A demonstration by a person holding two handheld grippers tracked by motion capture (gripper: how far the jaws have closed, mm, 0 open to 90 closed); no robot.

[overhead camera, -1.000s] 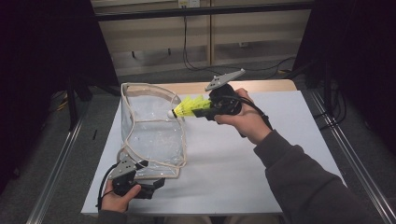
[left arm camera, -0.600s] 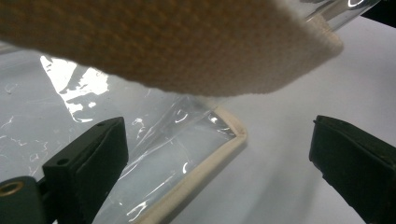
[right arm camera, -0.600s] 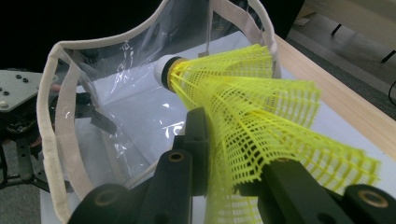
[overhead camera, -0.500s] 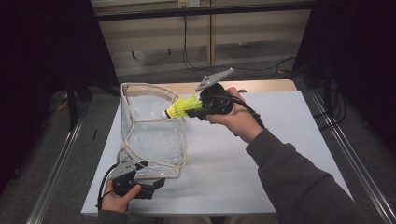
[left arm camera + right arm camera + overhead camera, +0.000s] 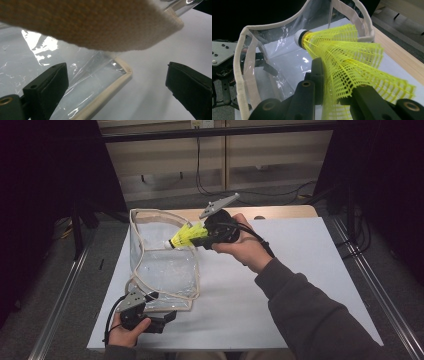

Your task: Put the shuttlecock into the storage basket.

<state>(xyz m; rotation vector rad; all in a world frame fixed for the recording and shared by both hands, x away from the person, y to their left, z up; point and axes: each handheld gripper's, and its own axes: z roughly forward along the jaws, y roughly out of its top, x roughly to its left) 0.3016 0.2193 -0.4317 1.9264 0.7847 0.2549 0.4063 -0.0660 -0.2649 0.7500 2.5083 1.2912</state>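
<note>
The right gripper point(image 5: 199, 235) has its jaws clenched on the skirt of a yellow shuttlecock point(image 5: 186, 237), white cork nose leading, and holds it at the rim of the clear bag point(image 5: 165, 270), which stands open on the white table point(image 5: 310, 285). In the high view the shuttlecock sits at about two o'clock on the bag's mouth, its nose just over the cream-trimmed edge, not yet down inside. In the right gripper view the mesh skirt point(image 5: 352, 67) is squeezed between the black jaws and the nose point(image 5: 299, 38) aims into the opening, with the bag's webbing handle point(image 5: 245, 72) at nine o'clock. The left gripper point(image 5: 150, 312) rests at the bag's near bottom corner, at roughly seven o'clock of the bag; its own view shows the jaws released, standing wide apart either side of the trimmed corner point(image 5: 122, 75) without pinching it (so it steadies the bag, if at all, only by being close). To do the drop well, I would carry the nose further toward the middle of the mouth, clear of the rim and handles, tilt it downward, and only then let go, since the thin walls look likely to sag if nudged. Moving slowly should keep the trim from catching the mesh.
</note>
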